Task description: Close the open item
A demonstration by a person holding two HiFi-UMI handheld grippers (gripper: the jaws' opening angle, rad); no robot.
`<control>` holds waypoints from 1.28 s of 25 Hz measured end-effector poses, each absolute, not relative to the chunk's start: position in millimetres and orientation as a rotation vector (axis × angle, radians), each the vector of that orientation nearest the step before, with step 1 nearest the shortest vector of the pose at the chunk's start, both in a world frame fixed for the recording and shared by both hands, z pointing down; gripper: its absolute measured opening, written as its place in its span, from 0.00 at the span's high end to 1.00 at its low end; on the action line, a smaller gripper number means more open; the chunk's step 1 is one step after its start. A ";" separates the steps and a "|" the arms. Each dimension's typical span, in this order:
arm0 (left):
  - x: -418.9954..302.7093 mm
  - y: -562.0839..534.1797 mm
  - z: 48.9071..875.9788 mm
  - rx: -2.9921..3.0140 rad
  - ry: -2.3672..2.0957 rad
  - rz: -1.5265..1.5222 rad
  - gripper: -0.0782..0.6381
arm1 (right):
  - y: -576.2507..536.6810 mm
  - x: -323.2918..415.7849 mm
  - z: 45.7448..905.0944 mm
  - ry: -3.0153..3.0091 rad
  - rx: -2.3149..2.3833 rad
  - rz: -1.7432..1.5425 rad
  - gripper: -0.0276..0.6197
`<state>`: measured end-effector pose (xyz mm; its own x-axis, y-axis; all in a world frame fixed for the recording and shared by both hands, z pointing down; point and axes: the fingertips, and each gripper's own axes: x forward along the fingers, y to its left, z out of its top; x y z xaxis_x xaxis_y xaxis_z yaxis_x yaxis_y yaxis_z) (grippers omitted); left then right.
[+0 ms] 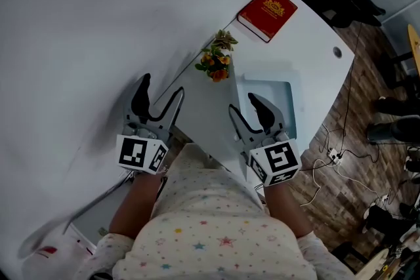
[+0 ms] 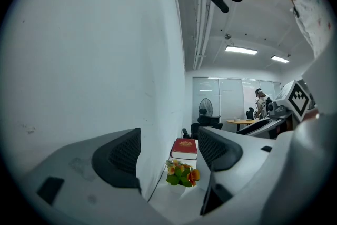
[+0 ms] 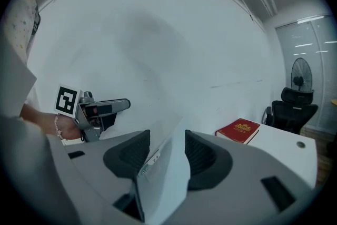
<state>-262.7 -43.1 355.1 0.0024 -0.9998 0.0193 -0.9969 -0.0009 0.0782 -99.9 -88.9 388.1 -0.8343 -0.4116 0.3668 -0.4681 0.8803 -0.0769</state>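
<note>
- The right hand-held gripper (image 3: pixel 167 139) sits wide around the lid (image 3: pixel 168 187); it should squeeze softly, then tip it down slowly.
- The left hand-held gripper (image 2: pixel 168 137) is wide, empty.

A white table (image 1: pixel 312 42) carries a red book (image 1: pixel 267 12), potted flowers (image 1: pixel 216 65) and an open laptop (image 1: pixel 269 101).

Two long white ceiling lamps (image 2: pixel 241 50) are lighting the room from above, and the glass partition wall (image 2: pixel 231 93) at the far end is glowing brightly. The head view is looking dim and greyish. There a soft shadow (image 1: pixel 108 124) is falling on the plain white wall (image 1: pixel 98 23) beside the grey left tool (image 1: pixel 162 86). Both gripper views are bending strongly towards the edges, and their corners are going black. The tool's dark ribbed pads (image 2: pixel 118 158), close to the lens, are appearing soft.
</note>
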 end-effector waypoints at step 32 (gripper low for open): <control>-209.9 -93.9 357.1 2.351 -1.944 -0.075 0.45 | -135.6 20.0 394.0 -2.472 1.015 0.102 0.65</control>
